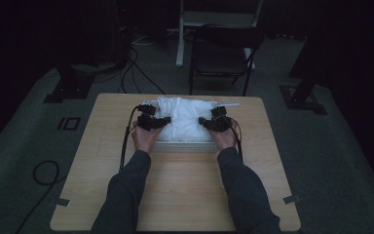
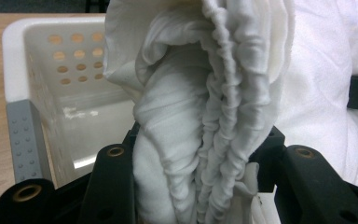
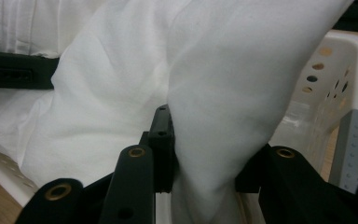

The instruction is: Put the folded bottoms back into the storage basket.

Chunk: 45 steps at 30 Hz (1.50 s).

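The room is dark around us, with a folding chair (image 1: 222,57) and loose cables on the floor in the upper part of the high view, and a pale wooden desk (image 1: 175,195) filling the lower middle. At the desk's far edge, just above frame centre, sits a white perforated plastic basket (image 1: 184,145) with grey corner posts, and a bundle of white cloth (image 1: 187,117) mounds up out of it.

We have both grippers on that cloth. The left gripper (image 2: 193,172) is clamped on a thick gathered fold, its elasticated, ruched edge running up the middle of the left gripper view with the basket's holed wall at upper left. The right gripper (image 3: 205,168) is clamped on a smoother, fuller fold in the centre of its own view, the basket rim and a grey post showing at the right edge. In the high view the left gripper (image 1: 151,122) and right gripper (image 1: 216,123) sit at opposite sides of the bundle, near the basket's near rim.

We judge the work to be well along: most of the cloth already rests inside the basket (its top bulges above the rim). What seems left is to press the held folds down inside the walls, then let go with both grippers and draw the hands back.
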Tool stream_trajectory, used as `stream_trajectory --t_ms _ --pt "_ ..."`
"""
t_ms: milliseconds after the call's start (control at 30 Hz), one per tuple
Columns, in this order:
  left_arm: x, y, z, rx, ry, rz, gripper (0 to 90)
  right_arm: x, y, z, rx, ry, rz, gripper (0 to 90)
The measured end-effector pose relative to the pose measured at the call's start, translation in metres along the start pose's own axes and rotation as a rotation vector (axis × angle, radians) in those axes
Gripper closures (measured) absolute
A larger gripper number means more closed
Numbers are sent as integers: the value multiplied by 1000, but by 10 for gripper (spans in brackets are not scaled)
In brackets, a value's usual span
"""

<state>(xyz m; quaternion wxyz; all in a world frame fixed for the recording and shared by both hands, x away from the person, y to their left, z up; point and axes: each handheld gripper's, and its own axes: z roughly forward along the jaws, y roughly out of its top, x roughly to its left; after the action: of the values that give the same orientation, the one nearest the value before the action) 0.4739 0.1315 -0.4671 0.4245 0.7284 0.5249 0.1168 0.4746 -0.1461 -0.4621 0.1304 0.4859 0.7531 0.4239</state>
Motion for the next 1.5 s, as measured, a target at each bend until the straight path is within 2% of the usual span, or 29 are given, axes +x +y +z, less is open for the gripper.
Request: stream_trajectory --t_ms 467,567,600,667,700,733,800,900,1067,1133,1233,1433,1500 --pt "-6 -7 10 80 83 18 545 2 -5 12 70 -27 -9 662" --pt "-7 -10 11 95 134 15 498 1 -7 15 90 -27 -6 638" --pt "-7 -12 11 87 148 10 468 1 -8 16 99 -29 -8 604" --pt "-4 -17 9 64 188 12 367 2 -10 17 117 -79 -26 506" --pt "-3 -18 7 54 191 2 338 2 -11 16 110 -115 -35 429" --pt "1 -19 2 26 178 -15 314 2 -11 14 93 -131 -36 360" --pt "4 -18 -7 -3 167 -12 296 2 -8 4 38 -179 -31 298" --pt "4 -17 -20 -45 158 -3 293 1 -6 -13 -23 -167 -27 298" --pt "4 -20 -41 -94 157 14 299 -3 -13 -31 -67 -172 -19 318" --pt "4 -27 -51 -123 140 8 301 -7 -20 -39 -80 -168 -9 324" --pt "5 -39 -60 -139 127 4 305 -14 -28 -47 -83 -161 3 336" --pt "15 -62 -76 -150 143 0 306 -28 -51 -63 -94 -189 14 367" --pt "18 -69 -80 -151 146 -7 308 -34 -58 -68 -96 -197 32 368"
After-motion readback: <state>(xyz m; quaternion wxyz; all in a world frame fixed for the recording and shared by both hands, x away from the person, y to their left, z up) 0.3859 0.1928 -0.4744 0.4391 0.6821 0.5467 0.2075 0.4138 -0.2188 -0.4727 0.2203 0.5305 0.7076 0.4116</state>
